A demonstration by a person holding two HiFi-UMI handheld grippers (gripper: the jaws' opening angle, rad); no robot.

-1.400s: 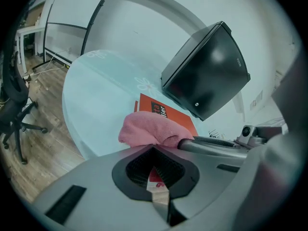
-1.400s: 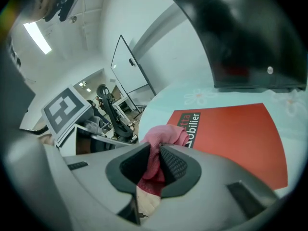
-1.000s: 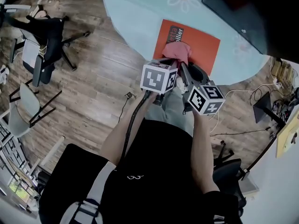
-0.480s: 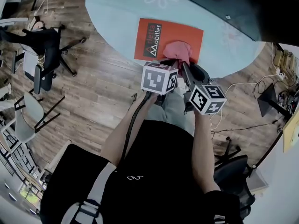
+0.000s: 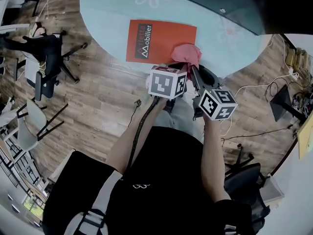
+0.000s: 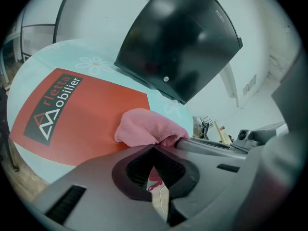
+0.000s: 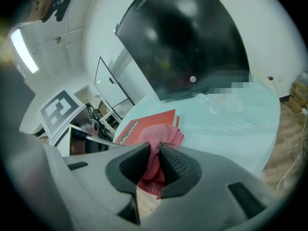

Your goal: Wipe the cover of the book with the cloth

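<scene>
Two claws, one cloth: I am pinching the pink cloth (image 7: 162,134) in my right gripper (image 7: 156,153), with the jaws drawn narrow on a fold of it. My left gripper (image 6: 153,150) is clamping the same bundle from just beside it, its jaws nearly together and a scrap of pink showing in the gap. The cloth is sitting bunched on the near right part of the orange book (image 5: 161,39). That book is lying flat on the pale teal table (image 5: 107,13), close to the table's near edge.

Most of the cover, including the white title toward the left, is lying bare, so I judge the wiping has plenty left to do. To do it well, I am thinking of pressing the bundle down so more cloth meets the cover. Then I would draw it toward the title in long, overlapping passes. Pressure should be light, since the book could slide toward the edge. Only fabric should be touching the cover, never my jaw tips.
</scene>
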